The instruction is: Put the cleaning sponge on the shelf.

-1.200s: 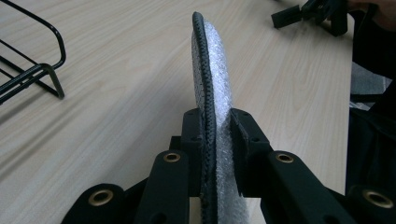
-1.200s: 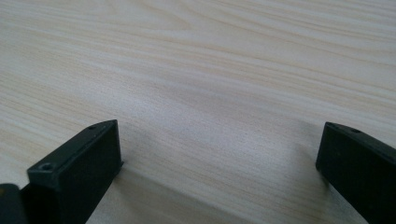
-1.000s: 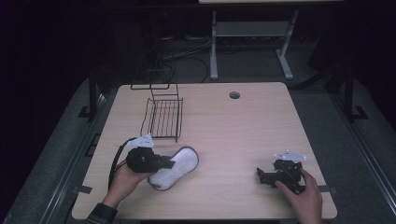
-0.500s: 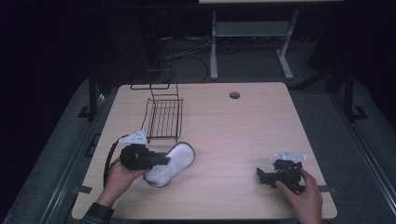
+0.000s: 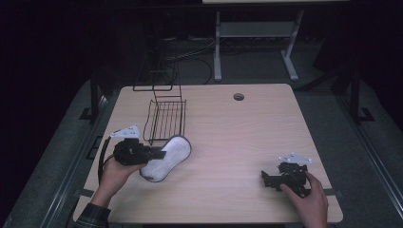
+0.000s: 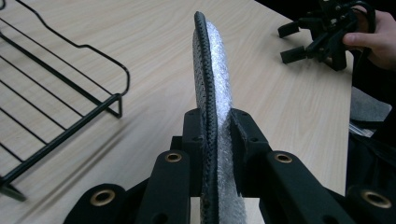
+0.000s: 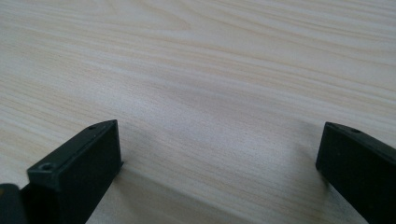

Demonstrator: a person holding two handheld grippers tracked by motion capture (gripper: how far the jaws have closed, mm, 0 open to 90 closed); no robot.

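Observation:
A flat white oval pad with a dark rim [image 5: 172,151] is held on edge just above the table, near the front of the wire rack [image 5: 166,118]. My left gripper [image 5: 159,154] is shut on its near end. In the left gripper view the two black jaws clamp the pad [image 6: 212,60], whose silvery textured face turns right. My right gripper [image 5: 266,179] rests on the table at the front right, open, with nothing between its fingers. Its jaws [image 7: 219,149] stand wide apart over bare wood in the right gripper view. It also appears far off as the right gripper [image 6: 299,44].
The black wire rack [image 6: 56,107] lies on the light wooden table [image 5: 237,137], with a tall wire frame behind it at the far edge. A round cable hole [image 5: 238,97] sits near the back. The floor around is dark.
My left hand has lifted the pad and carried it a little to the left, toward the rack. The right hand and its gripper have kept still.

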